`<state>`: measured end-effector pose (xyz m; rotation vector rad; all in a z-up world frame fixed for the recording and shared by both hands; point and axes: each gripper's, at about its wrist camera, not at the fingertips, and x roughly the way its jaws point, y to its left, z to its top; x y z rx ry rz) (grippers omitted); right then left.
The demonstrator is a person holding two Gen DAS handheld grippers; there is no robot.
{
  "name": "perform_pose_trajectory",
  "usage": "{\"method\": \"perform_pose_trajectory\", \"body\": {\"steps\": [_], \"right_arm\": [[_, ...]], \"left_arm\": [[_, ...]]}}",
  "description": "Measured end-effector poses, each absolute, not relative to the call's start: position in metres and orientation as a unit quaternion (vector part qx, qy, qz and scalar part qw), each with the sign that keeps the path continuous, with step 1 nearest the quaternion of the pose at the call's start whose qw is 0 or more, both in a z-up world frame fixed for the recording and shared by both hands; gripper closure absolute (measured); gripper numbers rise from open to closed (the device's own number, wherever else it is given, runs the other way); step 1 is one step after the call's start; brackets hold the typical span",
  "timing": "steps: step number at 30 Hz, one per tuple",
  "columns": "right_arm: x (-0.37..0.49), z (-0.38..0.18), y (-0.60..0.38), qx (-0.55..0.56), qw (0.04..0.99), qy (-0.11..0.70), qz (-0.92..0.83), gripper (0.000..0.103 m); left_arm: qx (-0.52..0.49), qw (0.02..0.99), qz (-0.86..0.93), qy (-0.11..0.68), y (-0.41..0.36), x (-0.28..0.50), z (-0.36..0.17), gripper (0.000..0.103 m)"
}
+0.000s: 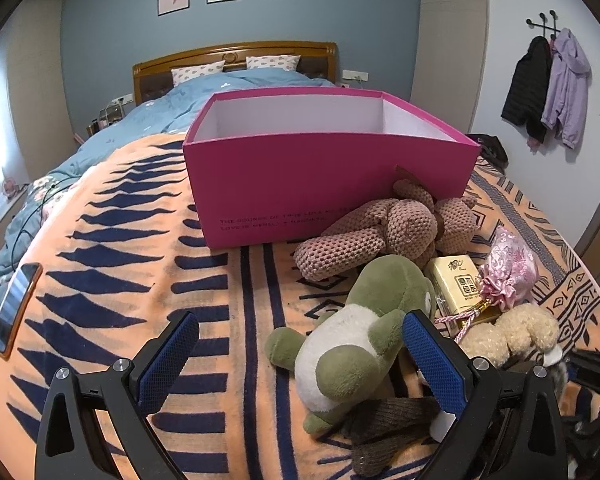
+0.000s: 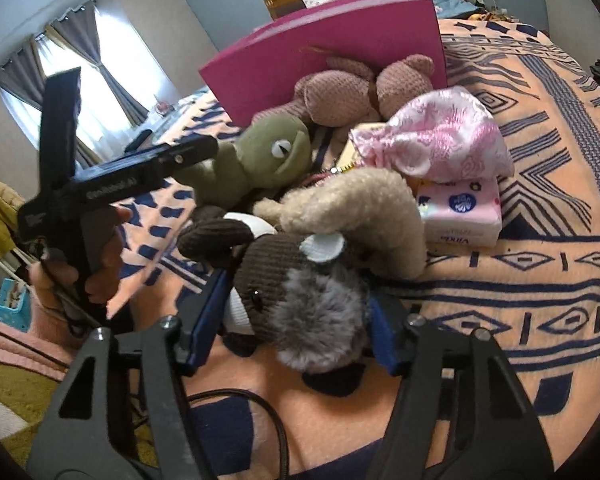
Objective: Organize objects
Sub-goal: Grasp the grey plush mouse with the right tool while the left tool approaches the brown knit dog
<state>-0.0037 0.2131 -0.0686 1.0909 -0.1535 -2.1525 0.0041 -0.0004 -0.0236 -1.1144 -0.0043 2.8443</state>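
Observation:
An open pink box stands on the orange patterned blanket; it also shows in the right wrist view. In front of it lie a brown knitted plush, a green frog plush, a gold box, a pink satin pouch and a beige plush. My left gripper is open, with the frog between its fingers. My right gripper has its jaws around the head of a brown and grey plush. A pink tissue pack lies under the pouch.
A phone lies on the blanket at the left. The bed's blue duvet and headboard are behind the box. Coats hang on the right wall. The left hand-held gripper shows in the right wrist view.

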Motion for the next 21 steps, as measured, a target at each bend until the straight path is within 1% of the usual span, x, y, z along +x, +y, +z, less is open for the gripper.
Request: {"method": "perform_pose_trajectory", "body": {"steps": [6,12,16,21], "right_arm": [[-0.001,-0.035,0.224,0.382,0.371,-0.068,-0.844,0.039],[-0.020,-0.008,0.224,0.347,0.372,-0.065,-0.858,0.039],[-0.036,0.001,0.212,0.339,0.383,-0.048,-0.858,0.039],[-0.053,0.012,0.203,0.324,0.406,-0.059,-0.852,0.040]], "left_arm": [[-0.335,0.087,0.938,0.007,-0.006,0.015,-0.009,0.000],[-0.303,0.135,0.943,0.005,-0.009,0.025,0.007,0.000],[-0.285,0.172,0.943,0.031,0.000,0.029,0.014,0.000],[-0.280,0.212,0.934,0.064,0.014,0.025,0.013,0.000]]}}
